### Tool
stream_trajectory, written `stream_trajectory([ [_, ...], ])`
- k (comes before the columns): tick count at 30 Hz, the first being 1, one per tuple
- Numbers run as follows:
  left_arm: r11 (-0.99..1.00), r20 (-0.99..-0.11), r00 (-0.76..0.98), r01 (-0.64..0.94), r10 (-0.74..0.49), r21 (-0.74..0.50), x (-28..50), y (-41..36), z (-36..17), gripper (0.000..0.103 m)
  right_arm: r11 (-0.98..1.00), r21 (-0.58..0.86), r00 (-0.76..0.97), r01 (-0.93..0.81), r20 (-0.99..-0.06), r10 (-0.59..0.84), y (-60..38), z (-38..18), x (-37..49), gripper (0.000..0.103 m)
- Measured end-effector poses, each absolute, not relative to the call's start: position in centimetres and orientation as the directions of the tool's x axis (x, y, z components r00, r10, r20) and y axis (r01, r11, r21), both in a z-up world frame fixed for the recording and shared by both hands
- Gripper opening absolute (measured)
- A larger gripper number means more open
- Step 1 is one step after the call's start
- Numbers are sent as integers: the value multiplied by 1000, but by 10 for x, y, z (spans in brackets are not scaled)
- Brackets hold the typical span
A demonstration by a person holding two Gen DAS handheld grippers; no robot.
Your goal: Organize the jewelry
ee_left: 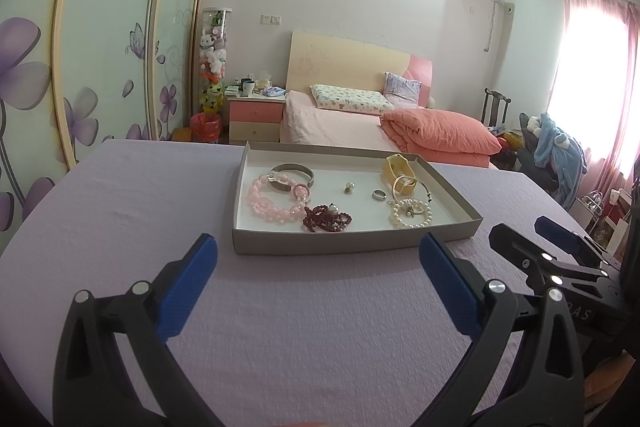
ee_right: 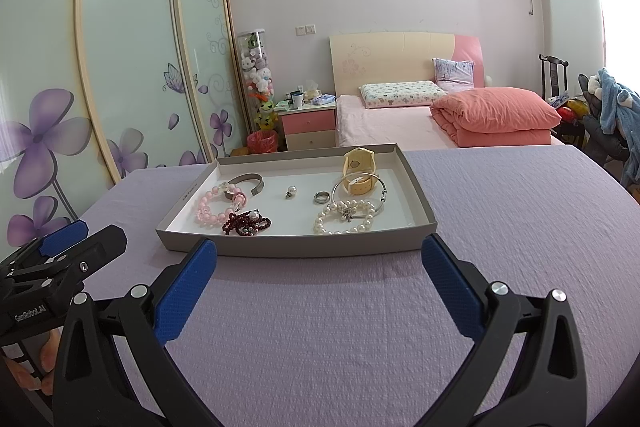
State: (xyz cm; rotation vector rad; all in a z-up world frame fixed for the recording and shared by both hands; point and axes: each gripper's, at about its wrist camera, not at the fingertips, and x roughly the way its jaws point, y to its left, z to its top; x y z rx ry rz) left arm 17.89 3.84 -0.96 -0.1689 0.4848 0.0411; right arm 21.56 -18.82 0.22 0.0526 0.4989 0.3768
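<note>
Both the left claw (ee_left: pixel 318 269) and right claw (ee_right: pixel 319 269) gape wide and empty low in frame, short of the tray (ee_right: pixel 296 247) at center, where the tangled red beads (ee_right: pixel 246 223) and pink bracelet (ee_right: pixel 212 209) could snag and lift together.

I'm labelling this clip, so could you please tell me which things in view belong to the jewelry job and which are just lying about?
Belongs to the job:
- grey tray
- pink bead bracelet
- dark red bead strand
- pearl bracelet
- silver ring
- yellow watch
- metal cuff

Just lying about:
- orange duvet
- nightstand
- plush toy tube
</note>
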Motion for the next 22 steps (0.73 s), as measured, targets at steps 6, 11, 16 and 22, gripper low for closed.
stream_trajectory([
  [6, 985, -472, 881, -82, 1, -150, 179, 39, -12, 99, 929, 141, 810, -342, -456, 368, -187, 2, 216, 101],
  [11, 985, -474, 881, -86, 5, -149, 177, 39, -15, 99, 928, 141, 810, -344, -456, 369, -186, 1, 217, 101],
  [16, 985, -474, 880, -90, 10, -148, 179, 40, -14, 99, 928, 141, 810, -344, -456, 369, -186, 1, 217, 101],
  [22, 985, -474, 881, -93, 13, -147, 177, 39, -14, 99, 928, 141, 810, -345, -456, 370, -186, 1, 217, 101],
])
